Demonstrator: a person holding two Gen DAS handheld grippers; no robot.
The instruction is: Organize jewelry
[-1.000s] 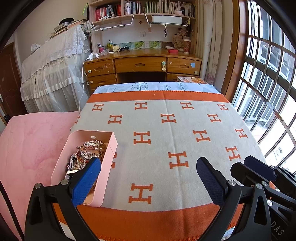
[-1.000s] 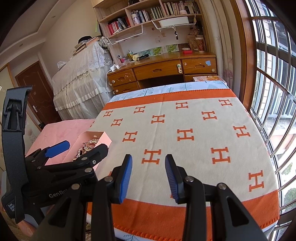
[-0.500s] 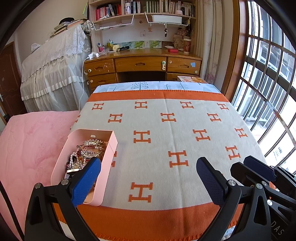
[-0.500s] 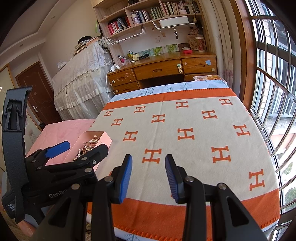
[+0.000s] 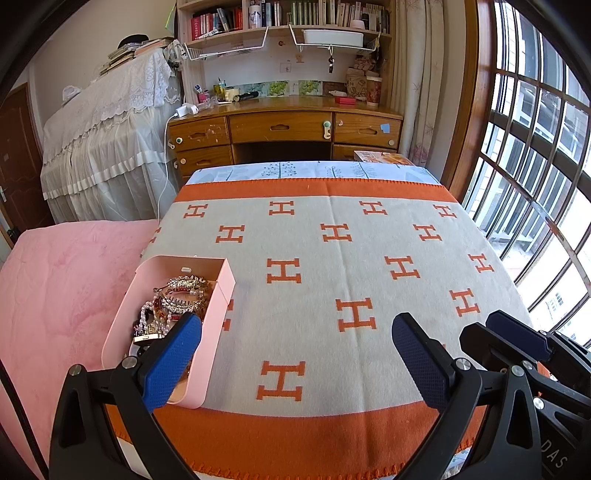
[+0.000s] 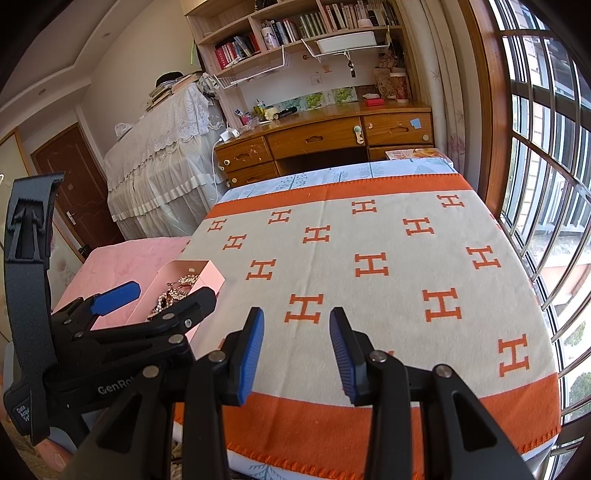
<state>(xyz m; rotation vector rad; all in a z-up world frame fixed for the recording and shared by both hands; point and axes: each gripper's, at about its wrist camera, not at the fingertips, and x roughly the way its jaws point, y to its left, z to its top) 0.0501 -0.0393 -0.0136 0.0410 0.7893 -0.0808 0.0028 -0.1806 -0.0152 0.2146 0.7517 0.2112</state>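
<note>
The pink box (image 5: 218, 295) of tangled jewelry (image 5: 173, 302) sits on the blanket (image 5: 332, 277), left of both grippers. The left gripper (image 5: 295, 354) has its jaws wide apart, empty; the right gripper (image 6: 296, 347) is narrower, also empty. Only the left view shows the beads clearly.

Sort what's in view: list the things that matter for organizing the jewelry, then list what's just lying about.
For the job:
- pink box
- jewelry heaped inside it
- left gripper, open, empty
- right gripper, open, empty
- H-patterned blanket, the work surface

Just lying about:
- wooden desk
- bookshelf
- lace-covered furniture
- pink bedspread
</note>
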